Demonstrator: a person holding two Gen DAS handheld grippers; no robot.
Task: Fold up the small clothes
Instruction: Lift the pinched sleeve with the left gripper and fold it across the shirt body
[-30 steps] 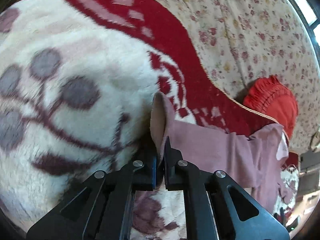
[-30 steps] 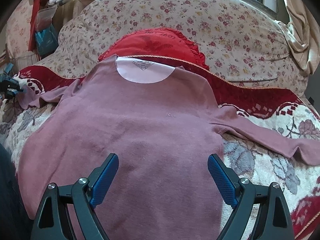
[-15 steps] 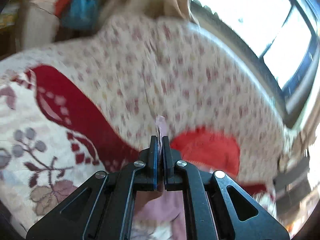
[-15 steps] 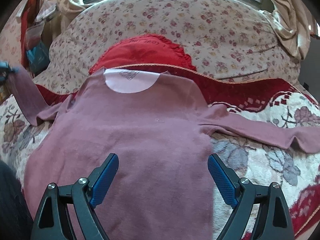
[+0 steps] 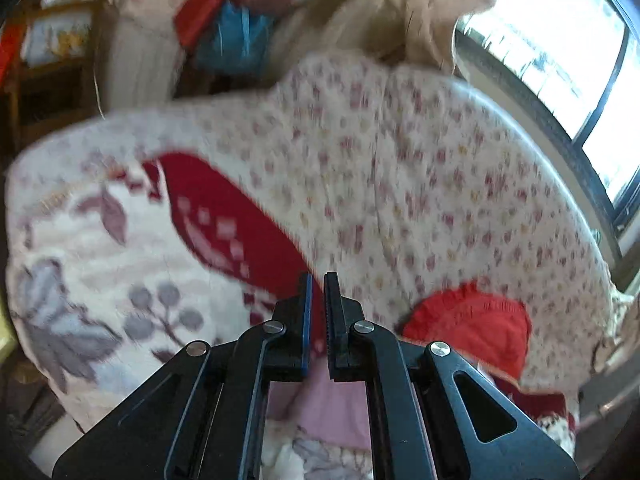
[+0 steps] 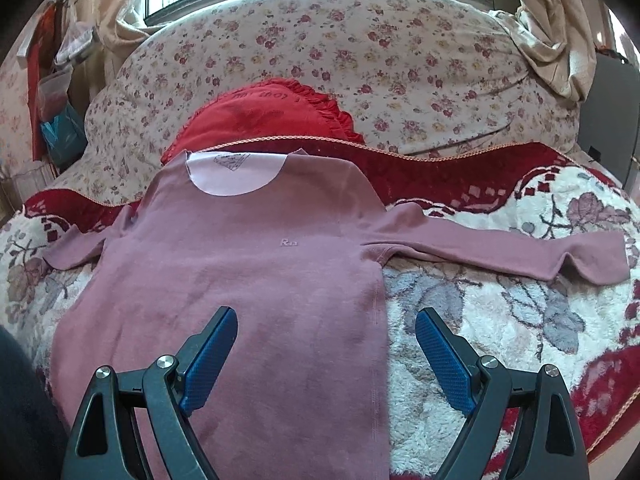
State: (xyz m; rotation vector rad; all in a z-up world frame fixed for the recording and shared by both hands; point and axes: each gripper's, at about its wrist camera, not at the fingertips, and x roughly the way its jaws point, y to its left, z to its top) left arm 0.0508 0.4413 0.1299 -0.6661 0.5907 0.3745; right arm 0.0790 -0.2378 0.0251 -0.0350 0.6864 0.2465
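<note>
1. Mauve long-sleeved top (image 6: 248, 280) lies flat, front up, across the middle of the right wrist view, neckline toward the upper centre of the frame, resting on a plush floral blanket (image 6: 500, 320).
2. Its one sleeve (image 6: 500, 252) stretches out toward the right of the frame; the other sleeve (image 6: 76, 250) is short in view at the left, bent near the body.
3. Right gripper (image 6: 326, 356) hangs low in the frame with its blue-padded fingers (image 6: 210, 356) spread wide, released, holding nothing.
4. Left gripper (image 5: 316, 320) sits at the lower centre of its blurred view, fingers nearly together with a narrow gap showing; nothing is visibly pinched between them, and a patch of the mauve fabric (image 5: 332, 408) shows beneath.
5. A red ruffled cushion (image 6: 264, 116) leans against the flowered sofa back (image 6: 360, 48) just behind the neckline.
</note>
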